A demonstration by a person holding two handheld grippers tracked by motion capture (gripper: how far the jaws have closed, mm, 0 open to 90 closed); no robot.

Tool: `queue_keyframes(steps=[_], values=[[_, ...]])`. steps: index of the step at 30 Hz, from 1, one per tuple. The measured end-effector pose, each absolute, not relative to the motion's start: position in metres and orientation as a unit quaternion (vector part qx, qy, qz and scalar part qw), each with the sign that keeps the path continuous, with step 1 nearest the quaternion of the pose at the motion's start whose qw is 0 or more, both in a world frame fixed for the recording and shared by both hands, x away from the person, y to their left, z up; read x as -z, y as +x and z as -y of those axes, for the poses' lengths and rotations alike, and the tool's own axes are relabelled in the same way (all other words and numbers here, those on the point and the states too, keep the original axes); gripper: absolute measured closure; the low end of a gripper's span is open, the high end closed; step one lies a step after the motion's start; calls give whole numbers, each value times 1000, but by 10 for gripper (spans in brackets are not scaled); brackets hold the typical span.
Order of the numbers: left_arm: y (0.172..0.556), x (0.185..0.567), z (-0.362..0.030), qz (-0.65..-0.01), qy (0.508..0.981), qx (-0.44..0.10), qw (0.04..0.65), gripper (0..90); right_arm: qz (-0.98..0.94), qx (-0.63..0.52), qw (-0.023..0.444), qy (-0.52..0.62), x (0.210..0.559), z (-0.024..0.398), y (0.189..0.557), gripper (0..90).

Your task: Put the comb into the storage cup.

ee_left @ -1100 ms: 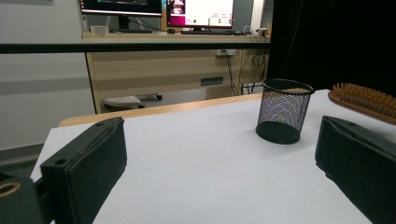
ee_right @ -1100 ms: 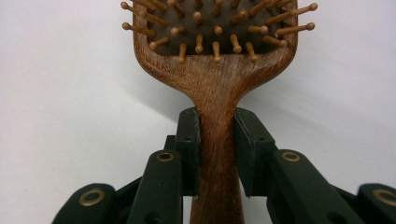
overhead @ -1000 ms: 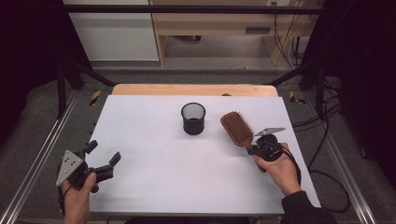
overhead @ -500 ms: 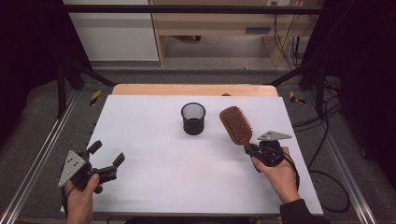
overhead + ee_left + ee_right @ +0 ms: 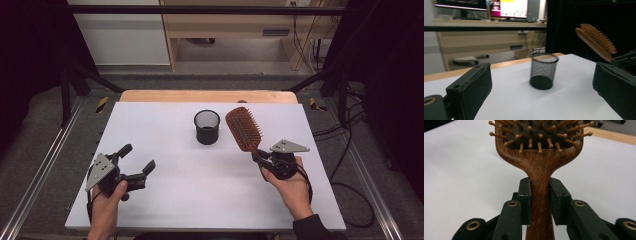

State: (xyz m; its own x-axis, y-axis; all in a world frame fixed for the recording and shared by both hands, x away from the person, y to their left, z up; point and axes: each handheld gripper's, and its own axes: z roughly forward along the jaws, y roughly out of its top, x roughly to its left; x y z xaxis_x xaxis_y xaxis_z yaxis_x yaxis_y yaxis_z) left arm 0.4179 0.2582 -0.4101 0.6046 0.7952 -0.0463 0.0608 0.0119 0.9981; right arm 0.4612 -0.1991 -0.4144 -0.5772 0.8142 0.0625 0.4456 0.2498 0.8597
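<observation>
A wooden paddle hairbrush [image 5: 243,129] is lifted off the white table, bristles up, its head beside the black mesh cup [image 5: 206,127]. My right gripper [image 5: 260,159] is shut on its handle; in the right gripper view both pads clamp the wooden handle [image 5: 541,195] just below the head. My left gripper [image 5: 137,159] hovers at the table's left front, open and empty, pointing toward the cup. In the left gripper view the mesh cup [image 5: 543,70] stands upright between the two wide black fingers [image 5: 471,87], with the hairbrush [image 5: 596,42] raised at the right.
The white tabletop [image 5: 170,200] rests on a wooden board [image 5: 150,96]. Metal rails [image 5: 40,170] run along both sides. Cables [image 5: 350,150] lie on the floor at the right. A wooden bench and cabinet stand behind the table.
My right gripper has lifted the hairbrush and carried it left toward the mesh cup. The left gripper has moved rightward over the table and risen a little.
</observation>
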Motion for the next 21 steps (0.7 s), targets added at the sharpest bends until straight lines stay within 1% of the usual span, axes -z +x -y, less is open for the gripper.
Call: queue_keyframes(steps=[4,10,14,21], values=[[433,393,-234,-310,645,-270,645,27,-761,-462,206,406,409,192,461,727],[454,374,-208,-292,648,-258,655,31,-760,-477,218,384,400,173,460,728],[448,373,-199,-284,654,-247,657,33,-757,-496,215,367,397,154,458,728],[433,371,-193,-292,656,-230,657,35,-757,-511,213,347,401,125,446,727]])
